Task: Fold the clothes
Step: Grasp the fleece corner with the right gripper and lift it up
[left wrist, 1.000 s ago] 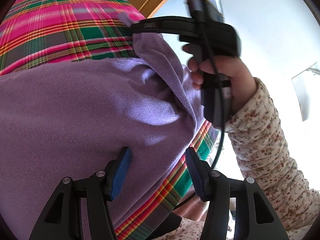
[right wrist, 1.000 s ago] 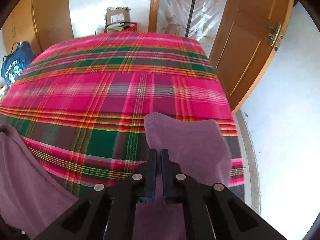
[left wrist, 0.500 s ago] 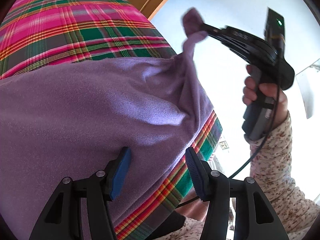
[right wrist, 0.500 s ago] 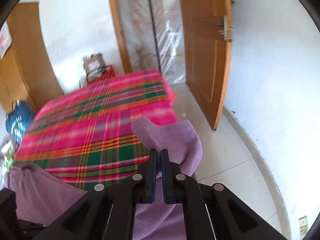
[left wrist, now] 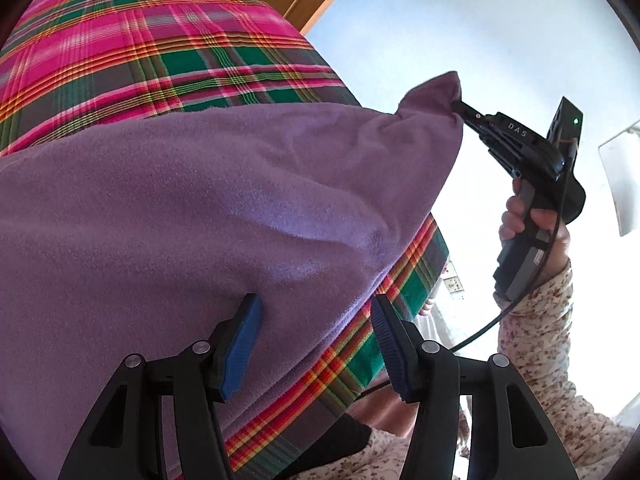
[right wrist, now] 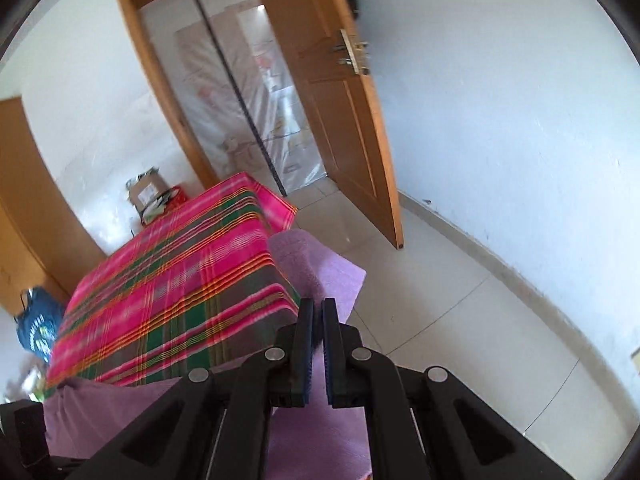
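purple garment (left wrist: pixel 200 200): left part cut by frame edge; blue bag (right wrist: pixel 38 330): blurred, print unreadable

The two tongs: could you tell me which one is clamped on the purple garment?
The right tongs, shut on the purple garment; the left tongs gape open.

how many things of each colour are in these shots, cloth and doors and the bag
purple: 1, the fleece garment
pink plaid: 1, the cloth over the table
orange-brown wood: 2, the open door and the wood panel at left
blue: 1, the bag
total: 5
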A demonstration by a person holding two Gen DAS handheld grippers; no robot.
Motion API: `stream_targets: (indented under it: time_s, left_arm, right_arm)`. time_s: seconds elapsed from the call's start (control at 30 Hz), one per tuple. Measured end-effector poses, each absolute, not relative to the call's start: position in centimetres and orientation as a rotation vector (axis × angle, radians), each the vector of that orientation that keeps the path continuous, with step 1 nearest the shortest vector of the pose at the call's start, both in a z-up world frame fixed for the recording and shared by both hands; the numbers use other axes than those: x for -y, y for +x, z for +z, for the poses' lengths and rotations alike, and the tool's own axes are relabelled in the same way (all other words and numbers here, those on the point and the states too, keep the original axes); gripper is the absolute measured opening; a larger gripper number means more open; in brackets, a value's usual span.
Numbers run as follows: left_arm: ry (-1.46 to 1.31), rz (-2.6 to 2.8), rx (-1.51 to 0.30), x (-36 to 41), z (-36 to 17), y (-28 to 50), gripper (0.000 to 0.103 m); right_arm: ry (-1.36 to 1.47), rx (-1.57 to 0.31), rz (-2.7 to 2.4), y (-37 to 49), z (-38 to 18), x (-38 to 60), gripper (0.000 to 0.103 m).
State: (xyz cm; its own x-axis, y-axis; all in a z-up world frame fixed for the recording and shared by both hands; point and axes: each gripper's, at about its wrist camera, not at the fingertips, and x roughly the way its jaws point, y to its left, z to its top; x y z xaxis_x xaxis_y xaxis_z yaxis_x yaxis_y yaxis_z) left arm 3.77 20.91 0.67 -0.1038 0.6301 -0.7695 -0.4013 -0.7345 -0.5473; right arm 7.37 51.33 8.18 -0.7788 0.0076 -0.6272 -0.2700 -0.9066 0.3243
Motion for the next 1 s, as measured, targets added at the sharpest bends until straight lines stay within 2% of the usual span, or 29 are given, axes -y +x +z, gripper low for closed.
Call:
stream_targets:
  time_s: [0.23, 0.43, 0.63, 0.93, 1.0]
  left_arm:
    - [-1.495, 1.838, 0.235, -22.5, 0.0, 3.5, 0.059]
    - [-1.492, 1.847, 0.183, -22.8, 0.5, 3.9, 0.059]
    - [-1.384, 2.002, -0.123, -24.9, 1.5, 5.6, 0.059]
    - [-1.276, 2.123, -0.38, -27.0, 1.1, 6.7, 0.059]
    - [-1.272, 2.123, -0.39, -27.3, 1.0, 6.7, 0.059]
  right_arm:
    - [-0.936, -0.699, 2.714, 9.3, 7.1, -53.3, 0.005]
    - [-0.981, -0.782, 2.629, 10.0, 3.8, -54.5, 0.005]
    - [-1.004, -0.89, 2.577, 10.1, 1.6, -55.3, 0.005]
    - [-0.881, -0.849, 2.66, 11.1, 6.0, -54.6, 0.005]
    - [-0.855, -0.84, 2.682, 11.3, 7.1, -54.2, 0.005]
